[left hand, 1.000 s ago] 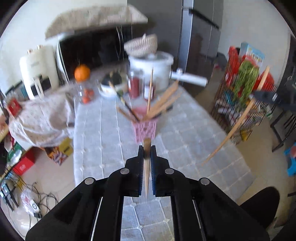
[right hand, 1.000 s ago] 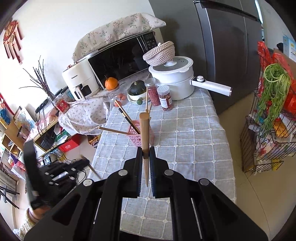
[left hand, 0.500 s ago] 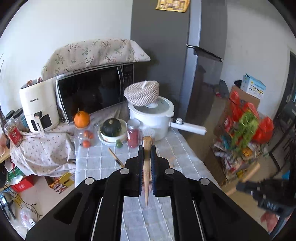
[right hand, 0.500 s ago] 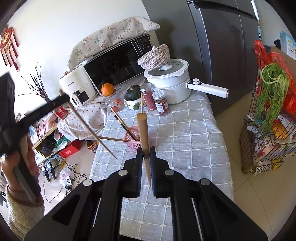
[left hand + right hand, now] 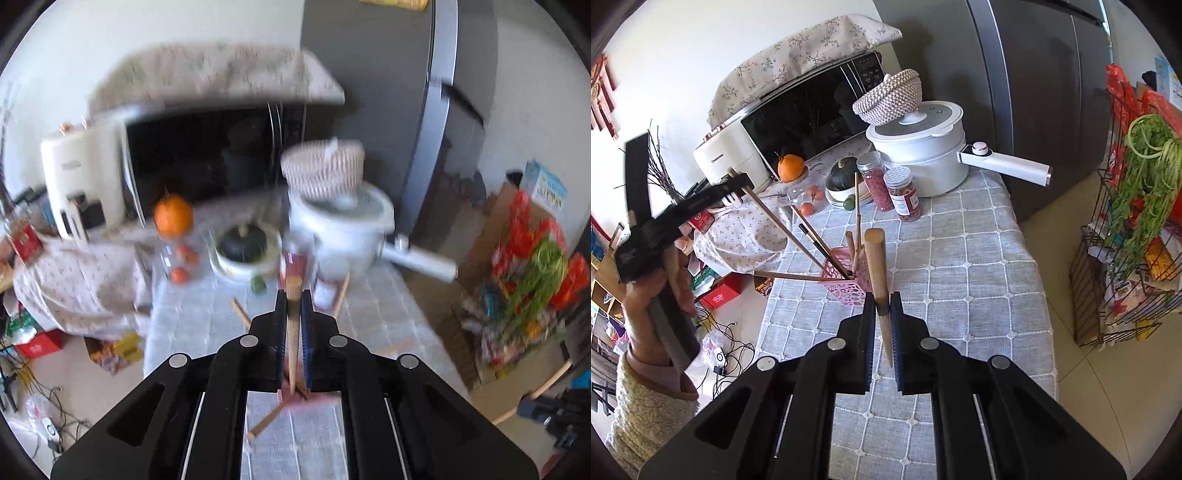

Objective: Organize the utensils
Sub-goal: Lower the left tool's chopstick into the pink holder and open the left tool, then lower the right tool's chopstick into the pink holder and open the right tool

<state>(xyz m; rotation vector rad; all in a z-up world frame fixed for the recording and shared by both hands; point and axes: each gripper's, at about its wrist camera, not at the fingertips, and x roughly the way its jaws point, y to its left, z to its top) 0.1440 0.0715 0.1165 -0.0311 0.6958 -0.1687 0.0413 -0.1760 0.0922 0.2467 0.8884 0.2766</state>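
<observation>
Wooden utensil handles fill both our grips: the right gripper (image 5: 882, 314) is clamped on a thick wooden handle (image 5: 877, 266) just above the pink basket (image 5: 846, 286). Our left gripper (image 5: 293, 314) pinches a second wooden stick (image 5: 293, 332). Several utensils lean in that basket on the grey checked tablecloth (image 5: 960, 280).

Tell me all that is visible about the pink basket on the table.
The pink basket looks like plastic, with a lattice of round holes and an open top. It stands upright on the grey checked tablecloth, near the table's left edge in the right wrist view. Several wooden sticks and dark chopsticks lean out of it. No gripper touches it.
</observation>
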